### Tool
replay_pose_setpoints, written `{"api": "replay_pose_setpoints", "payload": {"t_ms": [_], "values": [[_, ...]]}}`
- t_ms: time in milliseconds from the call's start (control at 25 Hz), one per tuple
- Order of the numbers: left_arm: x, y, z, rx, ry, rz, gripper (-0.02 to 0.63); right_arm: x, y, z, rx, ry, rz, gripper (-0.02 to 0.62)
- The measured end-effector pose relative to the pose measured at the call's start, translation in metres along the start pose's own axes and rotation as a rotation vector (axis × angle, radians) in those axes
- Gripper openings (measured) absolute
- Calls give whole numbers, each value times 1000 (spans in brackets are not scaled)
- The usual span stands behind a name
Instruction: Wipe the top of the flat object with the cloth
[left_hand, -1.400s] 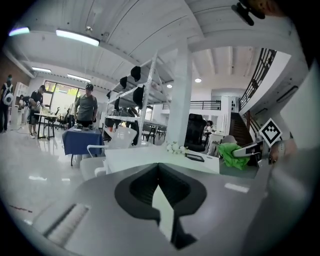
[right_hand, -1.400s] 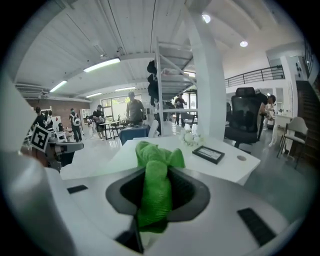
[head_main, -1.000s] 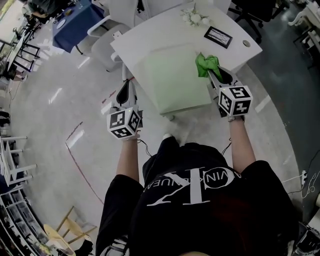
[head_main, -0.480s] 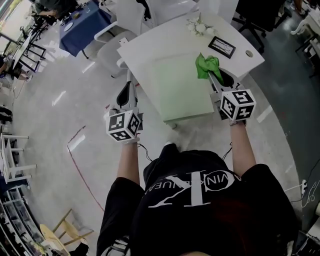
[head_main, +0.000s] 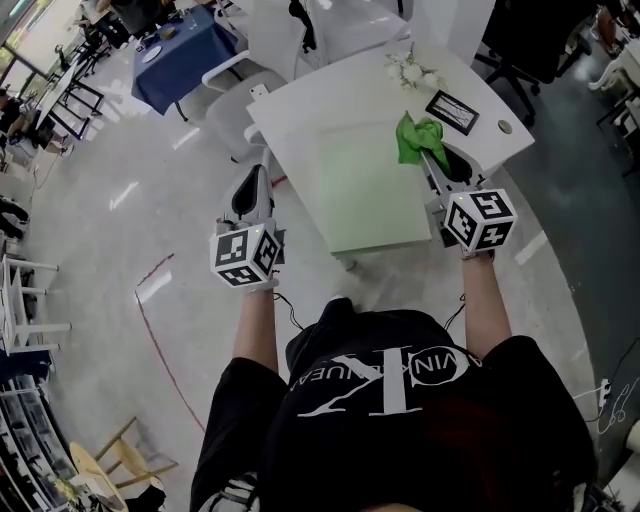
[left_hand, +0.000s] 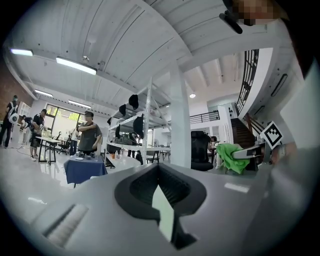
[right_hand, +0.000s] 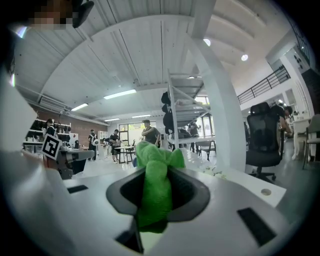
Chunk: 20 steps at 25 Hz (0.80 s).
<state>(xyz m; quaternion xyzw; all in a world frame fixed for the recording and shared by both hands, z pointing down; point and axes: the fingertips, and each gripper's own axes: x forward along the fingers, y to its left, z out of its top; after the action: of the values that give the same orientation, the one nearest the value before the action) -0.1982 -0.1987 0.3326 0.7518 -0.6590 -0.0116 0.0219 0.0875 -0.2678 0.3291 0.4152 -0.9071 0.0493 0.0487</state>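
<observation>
A pale green flat board (head_main: 368, 185) lies on the white table (head_main: 300, 110), reaching its near edge. My right gripper (head_main: 430, 160) hangs over the board's far right corner, shut on a bunched green cloth (head_main: 417, 137). In the right gripper view the cloth (right_hand: 156, 187) fills the gap between the jaws and pokes out in front. My left gripper (head_main: 254, 178) is shut and holds nothing, off the table's left edge over the floor. In the left gripper view its jaws (left_hand: 159, 172) meet on a closed seam, and the cloth (left_hand: 231, 156) shows far right.
On the far side of the table are a black-framed picture (head_main: 451, 112) and a small bunch of white flowers (head_main: 412, 72). A white chair (head_main: 240, 90) stands left of the table, a blue-covered table (head_main: 180, 50) beyond it, and a black office chair (head_main: 525, 40) at the far right. People stand in the background.
Both grippers have risen a little, the right one still holding the cloth. The table sits higher and further right in the head view.
</observation>
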Motion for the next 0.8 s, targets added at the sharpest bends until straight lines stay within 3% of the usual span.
{"api": "replay_pose_setpoints", "payload": {"t_ms": [800], "values": [[6,-7,6,20,-8,-6,11,1,-5,9,-4,-31,13,103]]}}
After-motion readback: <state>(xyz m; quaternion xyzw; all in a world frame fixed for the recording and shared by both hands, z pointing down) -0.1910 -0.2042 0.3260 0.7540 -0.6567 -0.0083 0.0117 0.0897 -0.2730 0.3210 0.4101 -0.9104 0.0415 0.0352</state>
